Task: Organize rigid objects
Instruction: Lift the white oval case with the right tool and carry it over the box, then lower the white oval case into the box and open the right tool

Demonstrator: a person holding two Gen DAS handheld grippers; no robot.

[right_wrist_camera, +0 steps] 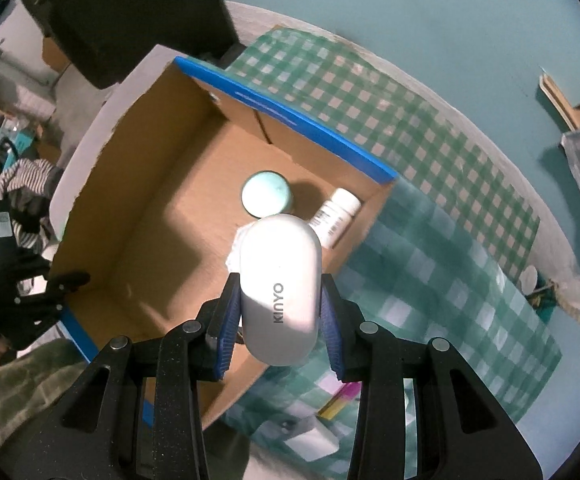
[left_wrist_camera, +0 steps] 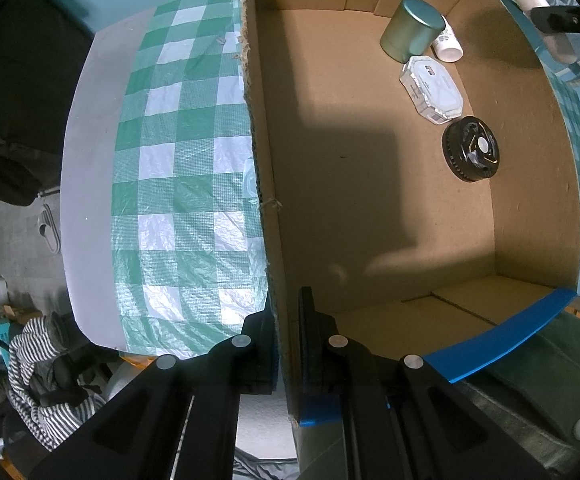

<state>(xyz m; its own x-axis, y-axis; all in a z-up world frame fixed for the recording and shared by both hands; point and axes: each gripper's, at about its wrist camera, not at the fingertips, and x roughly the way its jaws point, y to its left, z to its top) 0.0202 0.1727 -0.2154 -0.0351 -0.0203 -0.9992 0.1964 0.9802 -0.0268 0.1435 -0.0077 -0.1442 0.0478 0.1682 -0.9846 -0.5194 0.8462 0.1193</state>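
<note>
Four objects (left_wrist_camera: 430, 76) in cardboard box (left_wrist_camera: 370, 200)

Box floor (left_wrist_camera: 370, 200) mostly bare; tin (left_wrist_camera: 410, 28) and bottle (left_wrist_camera: 448, 46) crowd one corner

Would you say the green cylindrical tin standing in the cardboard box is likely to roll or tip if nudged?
The green tin stands upright on a flat end and looks squat, so it probably slides rather than tips. Knocked over, its round wall would likely roll toward the white bottle beside it.

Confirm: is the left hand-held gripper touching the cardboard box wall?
Touching. The left wrist view shows the left hand-held gripper closed on the cardboard box wall, one finger on each side of the wall.
</note>
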